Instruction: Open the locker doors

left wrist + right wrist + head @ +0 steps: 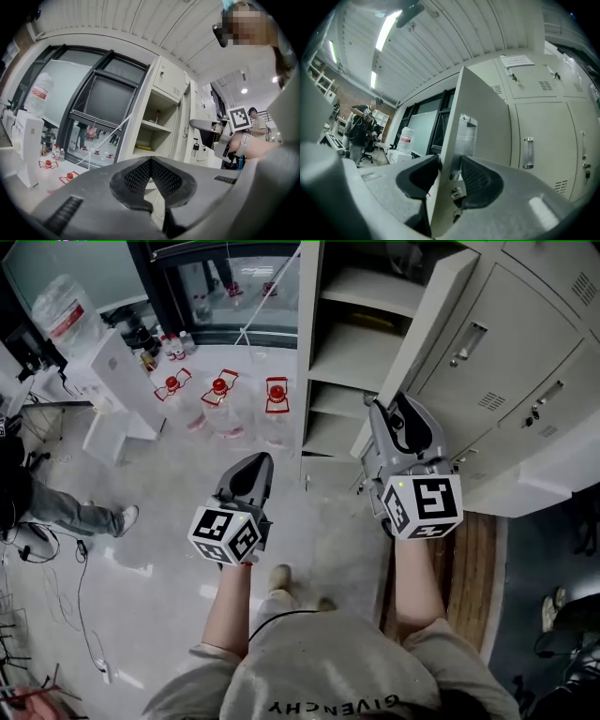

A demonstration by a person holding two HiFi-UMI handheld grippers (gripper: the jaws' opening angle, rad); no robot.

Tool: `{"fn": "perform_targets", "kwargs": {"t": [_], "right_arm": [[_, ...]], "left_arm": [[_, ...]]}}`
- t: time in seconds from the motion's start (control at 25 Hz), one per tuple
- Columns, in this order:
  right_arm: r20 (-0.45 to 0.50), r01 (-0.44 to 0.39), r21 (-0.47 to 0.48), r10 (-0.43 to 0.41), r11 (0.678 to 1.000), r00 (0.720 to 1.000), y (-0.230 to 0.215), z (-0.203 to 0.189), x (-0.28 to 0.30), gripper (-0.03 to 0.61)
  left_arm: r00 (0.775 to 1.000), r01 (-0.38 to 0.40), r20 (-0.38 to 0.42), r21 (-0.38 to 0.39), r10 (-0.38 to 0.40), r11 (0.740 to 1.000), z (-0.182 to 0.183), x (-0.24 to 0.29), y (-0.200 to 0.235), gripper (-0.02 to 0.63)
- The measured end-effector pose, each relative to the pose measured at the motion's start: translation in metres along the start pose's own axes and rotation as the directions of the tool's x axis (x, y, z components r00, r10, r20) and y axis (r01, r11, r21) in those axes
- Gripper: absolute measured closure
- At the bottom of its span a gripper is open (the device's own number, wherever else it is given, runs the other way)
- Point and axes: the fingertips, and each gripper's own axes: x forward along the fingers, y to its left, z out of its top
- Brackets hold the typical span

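Locker door (429, 329) in head view: swung out from the grey locker bank, hinged next to the open shelves (349, 345), free edge toward the person. Right gripper (392, 416) sits at that free edge, marker cube (424, 505) facing the camera. Left gripper (255, 465) hangs over bare floor, well apart from the door and touching nothing. Closed lockers (530, 371) to the right. Water jugs (221, 407) with red caps on the floor by the window, water dispenser (105, 371) far left.

Left gripper view: left gripper (151, 163) jaws pressed together, ribbed pads meeting at the tips, nothing between them. Shelves (153, 125) straight ahead; right gripper (219, 137) is off to the right beside the lockers.

Right gripper view: right gripper (449, 164) is pinching the door (480, 117) edge, one pad on each face just below the recessed handle (466, 135). Closed lockers (543, 136) to the right. A person (358, 130) stands far back on the left.
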Motion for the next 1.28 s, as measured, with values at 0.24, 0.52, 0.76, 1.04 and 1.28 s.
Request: {"fn": "perform_targets", "kwargs": {"t": [0.24,0.52,0.76,1.04,1.28], "right_arm": [[0.008,-0.005,0.041,0.004,0.999,1.0,-0.022,-0.002,-0.036,0.425],[0.016,0.053,0.027,-0.053,0.998,0.998,-0.05,-0.003,-0.074,0.448],[0.008,0.146,0.013,-0.146,0.989,0.989,-0.075,-0.006,-0.099,0.472],[-0.011,0.269,0.001,-0.269,0.963,0.963,-0.106,-0.01,-0.121,0.479],[0.054,0.373,-0.109,-0.369,0.921,0.928,-0.109,0.004,-0.136,0.483]], "left_arm": [[1.0,-0.008,0.0,0.02,0.008,1.0,-0.006,-0.002,-0.028,0.615],[1.0,0.011,-0.017,0.027,-0.01,1.0,-0.014,0.005,-0.05,0.615],[0.999,0.049,-0.02,0.033,-0.048,0.998,-0.014,0.017,-0.063,0.615],[0.997,0.077,-0.023,0.036,-0.076,0.996,-0.012,0.024,-0.07,0.615],[0.995,0.089,-0.04,0.036,-0.088,0.995,-0.015,0.027,-0.069,0.615]]}}
